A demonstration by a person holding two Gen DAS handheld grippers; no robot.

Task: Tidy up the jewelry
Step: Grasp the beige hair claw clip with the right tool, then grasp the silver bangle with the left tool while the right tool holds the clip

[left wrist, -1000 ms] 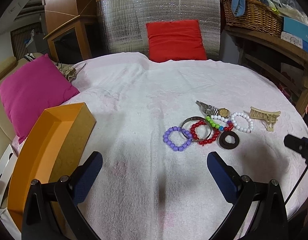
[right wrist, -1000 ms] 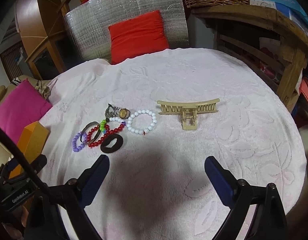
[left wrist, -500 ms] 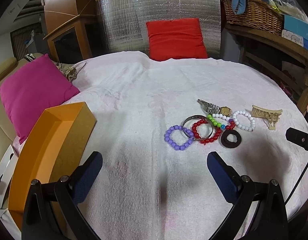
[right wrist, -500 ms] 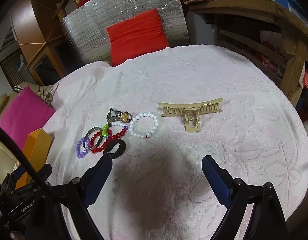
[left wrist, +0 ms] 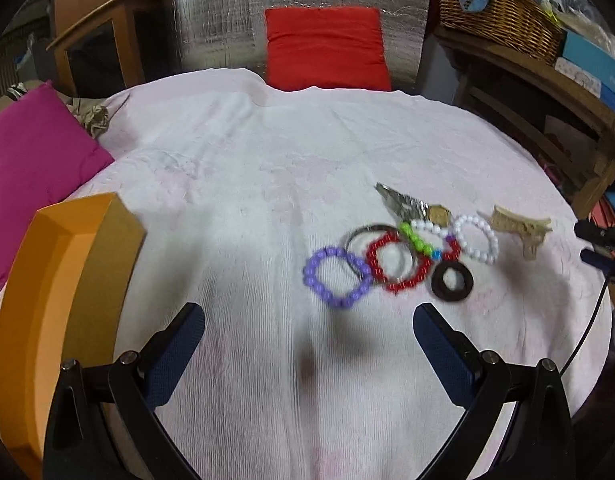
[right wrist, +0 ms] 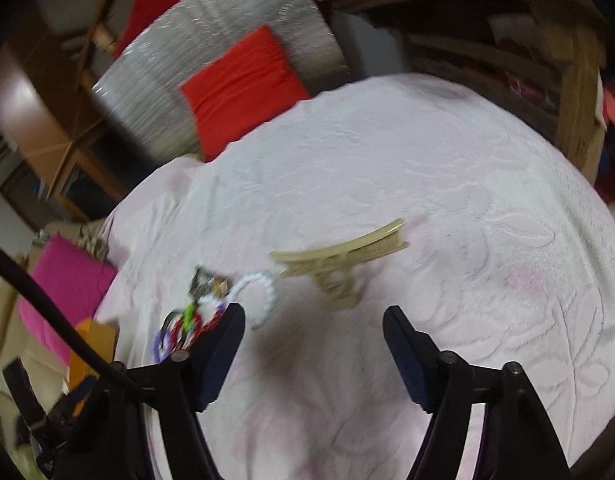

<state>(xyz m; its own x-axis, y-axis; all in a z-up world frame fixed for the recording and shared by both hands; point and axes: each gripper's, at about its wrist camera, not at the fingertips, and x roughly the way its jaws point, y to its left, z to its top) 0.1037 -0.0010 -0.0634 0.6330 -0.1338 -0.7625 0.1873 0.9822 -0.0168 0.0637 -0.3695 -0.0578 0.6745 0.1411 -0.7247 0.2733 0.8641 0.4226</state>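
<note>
No text, label or number can be read in either view; the printing on the blue box (left wrist: 595, 66) at the shelf's right end is too blurred.

This is a lived-in room of a home. A round table (left wrist: 235, 152) under a pale embossed cloth (right wrist: 467, 184) fills the middle. At twelve o'clock a red cushion (left wrist: 325, 46) leans on a silvery padded chair back (left wrist: 211, 12). At nine o'clock lies a pink cushion (left wrist: 31, 160). At two o'clock a wicker basket (left wrist: 503, 16) stands on a cluttered wooden shelf (left wrist: 547, 80).
</note>
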